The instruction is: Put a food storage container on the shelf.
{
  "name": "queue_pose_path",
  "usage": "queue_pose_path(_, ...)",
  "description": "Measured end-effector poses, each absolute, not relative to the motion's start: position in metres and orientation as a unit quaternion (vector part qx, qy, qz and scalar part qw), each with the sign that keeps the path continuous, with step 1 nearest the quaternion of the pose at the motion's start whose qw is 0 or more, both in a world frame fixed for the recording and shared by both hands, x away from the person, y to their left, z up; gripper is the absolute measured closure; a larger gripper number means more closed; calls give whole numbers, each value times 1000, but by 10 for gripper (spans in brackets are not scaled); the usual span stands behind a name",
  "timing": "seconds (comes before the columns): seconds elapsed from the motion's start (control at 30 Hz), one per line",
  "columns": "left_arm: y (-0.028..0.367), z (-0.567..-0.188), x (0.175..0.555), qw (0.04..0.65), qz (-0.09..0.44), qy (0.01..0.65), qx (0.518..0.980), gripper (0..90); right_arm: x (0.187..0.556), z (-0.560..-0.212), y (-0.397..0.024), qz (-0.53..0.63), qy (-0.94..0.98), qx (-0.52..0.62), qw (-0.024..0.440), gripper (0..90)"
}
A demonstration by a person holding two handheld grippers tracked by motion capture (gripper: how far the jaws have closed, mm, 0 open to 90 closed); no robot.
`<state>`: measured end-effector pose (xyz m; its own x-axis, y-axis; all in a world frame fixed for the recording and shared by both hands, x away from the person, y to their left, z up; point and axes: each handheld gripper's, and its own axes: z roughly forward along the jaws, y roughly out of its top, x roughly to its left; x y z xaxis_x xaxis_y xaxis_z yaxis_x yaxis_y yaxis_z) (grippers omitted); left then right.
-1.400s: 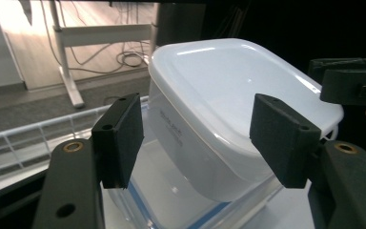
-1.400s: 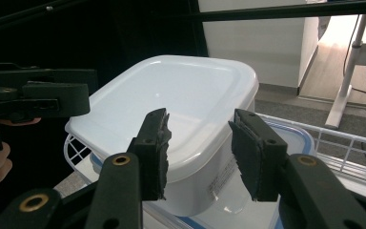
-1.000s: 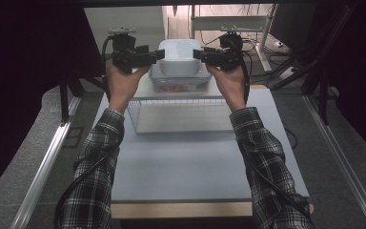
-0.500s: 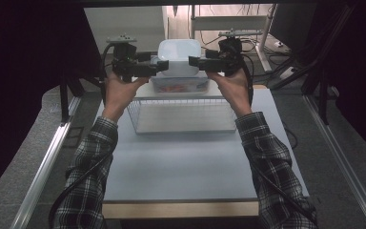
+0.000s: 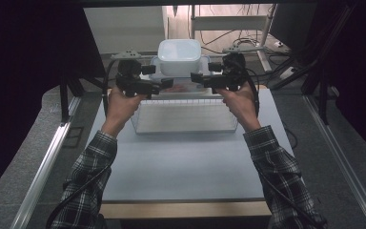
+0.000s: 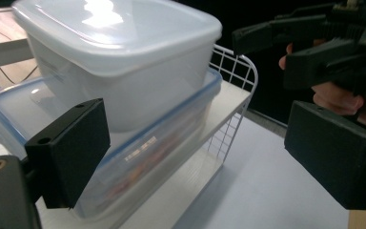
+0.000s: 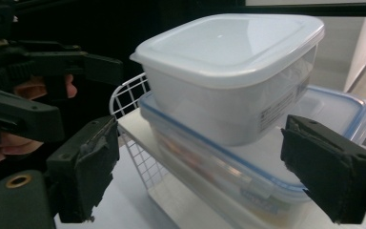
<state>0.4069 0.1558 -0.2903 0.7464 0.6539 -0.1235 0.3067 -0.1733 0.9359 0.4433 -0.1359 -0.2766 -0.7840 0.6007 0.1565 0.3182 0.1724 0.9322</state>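
white tub: sits on the blue-rimmed box, up on the wire rack
left gripper: jaws just opened wide, holding nothing
right gripper: same, just let go
guess: tub's been set down, stacking looks done

– Where does the upper container sit?
– In the upper middle of the high view, on the lid of the wider lower container, which rests on the shelf of the wire rack.
– And the rack?
– On the table, at its far edge, above frame centre.
– The grippers?
– The left gripper is left of the stack, the right gripper right of it, both level with the lower container, apart from it, jaws pointing inward at each other.
– Below them?
– The two forearms run down to the bottom corners.
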Motion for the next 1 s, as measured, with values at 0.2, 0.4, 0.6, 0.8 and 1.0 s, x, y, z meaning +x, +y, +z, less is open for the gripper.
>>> queue_pose_path(0.2,151,-302,394,547,158,315,759,66,430,-283,-144,573,759,289,113,96)
queue_pose_path(0.4,151,-315,384,543,150,313,765,58,419,-292,-153,572,763,280,109,79)
queue_pose_path(0.6,153,-326,375,540,142,309,770,60,410,-303,-159,570,767,277,102,71)
queue_pose_path(0.8,153,-338,368,526,130,302,785,51,403,-315,-161,564,774,272,98,63)
queue_pose_path(1.0,151,-352,359,515,129,300,792,45,394,-328,-162,559,780,267,93,58)
